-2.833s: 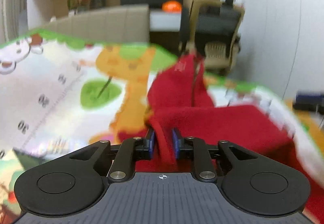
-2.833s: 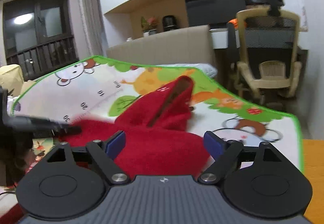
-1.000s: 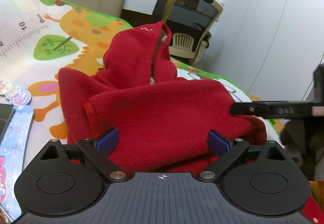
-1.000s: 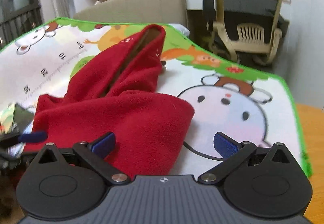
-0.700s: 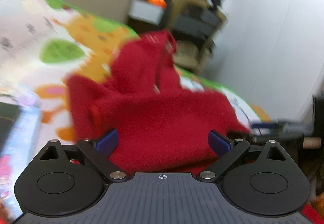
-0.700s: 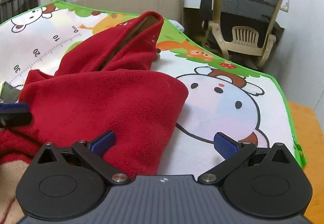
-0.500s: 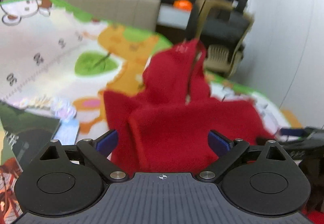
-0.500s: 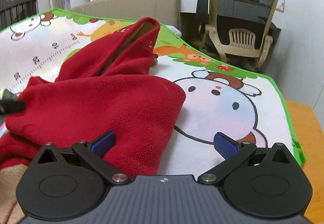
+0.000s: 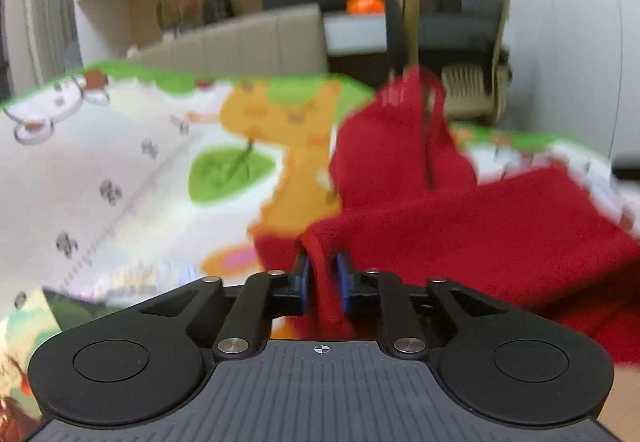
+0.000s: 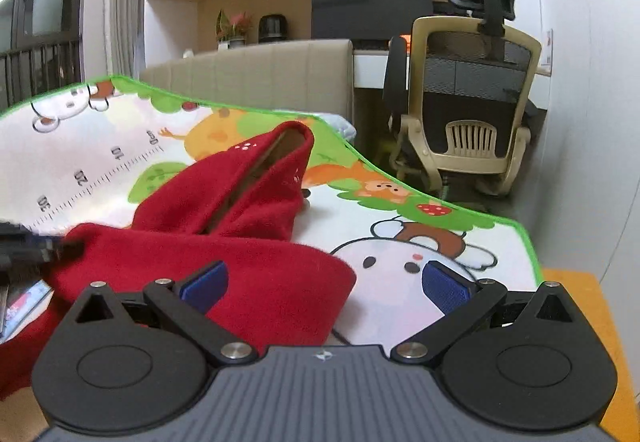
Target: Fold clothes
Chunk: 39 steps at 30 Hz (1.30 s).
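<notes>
A red fleece hooded garment (image 9: 480,234) lies partly folded on a cartoon play mat (image 9: 120,170). My left gripper (image 9: 322,274) is shut on a fold at the garment's left edge, with red cloth pinched between its blue pads. In the right wrist view the garment (image 10: 224,266) has its hood (image 10: 256,178) standing up toward the back. My right gripper (image 10: 324,282) is open just above the garment's right corner, its left pad over the cloth and its right pad over the mat (image 10: 400,262). The left gripper's tip (image 10: 36,246) shows at the garment's far left edge.
A beige office chair (image 10: 472,110) and a desk stand behind the mat. A padded beige backrest (image 10: 260,78) runs along the mat's far side. An orange wooden surface (image 10: 580,306) borders the mat on the right. Printed cards lie at the left edge (image 10: 20,306).
My left gripper, open half a second ago, has swung onto the garment's left edge and shut on it. My right gripper stays open, lifted a little.
</notes>
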Each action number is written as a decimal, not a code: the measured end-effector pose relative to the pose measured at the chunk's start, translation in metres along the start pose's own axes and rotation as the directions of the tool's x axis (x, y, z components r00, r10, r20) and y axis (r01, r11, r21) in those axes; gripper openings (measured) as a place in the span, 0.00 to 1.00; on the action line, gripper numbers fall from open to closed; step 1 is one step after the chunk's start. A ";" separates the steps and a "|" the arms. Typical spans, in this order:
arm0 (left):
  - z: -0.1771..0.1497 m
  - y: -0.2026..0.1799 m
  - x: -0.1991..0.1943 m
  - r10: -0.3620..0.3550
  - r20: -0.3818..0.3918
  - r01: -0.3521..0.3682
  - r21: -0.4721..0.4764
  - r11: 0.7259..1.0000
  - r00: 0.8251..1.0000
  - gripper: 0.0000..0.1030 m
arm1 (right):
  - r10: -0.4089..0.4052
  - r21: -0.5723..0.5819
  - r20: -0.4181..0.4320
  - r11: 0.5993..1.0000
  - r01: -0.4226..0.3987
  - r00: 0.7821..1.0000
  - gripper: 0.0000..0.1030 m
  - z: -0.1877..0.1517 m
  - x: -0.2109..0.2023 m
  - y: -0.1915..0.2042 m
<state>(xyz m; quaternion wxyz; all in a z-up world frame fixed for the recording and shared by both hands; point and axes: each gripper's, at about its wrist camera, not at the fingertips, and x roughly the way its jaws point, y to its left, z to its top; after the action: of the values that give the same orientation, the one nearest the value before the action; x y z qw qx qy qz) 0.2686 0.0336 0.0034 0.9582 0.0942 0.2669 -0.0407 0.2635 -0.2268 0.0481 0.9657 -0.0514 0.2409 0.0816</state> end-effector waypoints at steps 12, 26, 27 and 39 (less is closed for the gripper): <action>-0.003 0.054 -0.046 -0.116 -0.004 0.111 -0.246 0.963 0.993 0.81 | -0.015 -0.131 -0.108 0.991 0.001 0.994 1.00 -0.017 0.021 0.008; -0.092 0.030 -0.194 -0.421 -0.097 0.430 0.111 0.896 0.902 0.94 | 0.176 -0.235 -0.075 0.953 -0.189 0.982 1.00 -0.072 -0.166 0.009; -0.099 0.026 -0.204 -0.437 -0.100 0.447 0.141 0.883 0.894 0.95 | 0.213 -0.267 -0.077 0.937 -0.226 0.974 1.00 -0.082 -0.185 0.016; -0.158 0.000 -0.224 -0.150 -0.045 0.156 0.340 0.927 0.988 0.98 | -0.045 -0.471 -0.068 0.882 0.008 0.997 1.00 -0.165 -0.237 0.052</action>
<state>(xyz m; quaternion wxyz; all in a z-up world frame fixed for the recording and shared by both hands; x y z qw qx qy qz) -0.0024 0.0715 -0.0129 0.9186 0.2387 0.2710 -0.1602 -0.0278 -0.2296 0.0126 0.9155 -0.2901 0.2503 0.1222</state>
